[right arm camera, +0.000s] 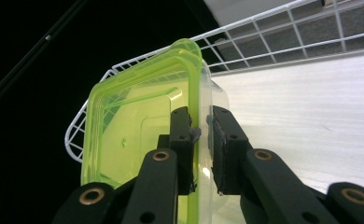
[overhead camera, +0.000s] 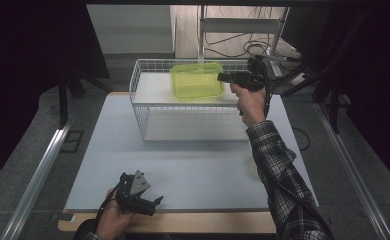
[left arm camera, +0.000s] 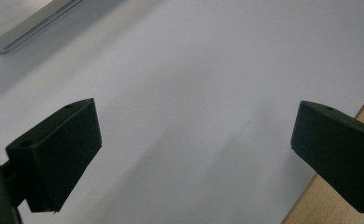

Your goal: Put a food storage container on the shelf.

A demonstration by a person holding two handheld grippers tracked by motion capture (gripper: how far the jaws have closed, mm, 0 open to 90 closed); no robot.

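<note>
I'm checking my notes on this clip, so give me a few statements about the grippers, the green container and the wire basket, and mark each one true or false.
1. The right gripper is shut on the rim of the translucent yellow-green plastic container. True.
2. The left gripper holds a lid. False: its jaws stand wide apart above the bare white tabletop.
3. The container is at the top level of the white wire basket. True.
4. The left gripper is inside the basket. False: it is near the table's front edge.
5. The person's right sleeve is plain white. False: it is dark plaid.
</note>
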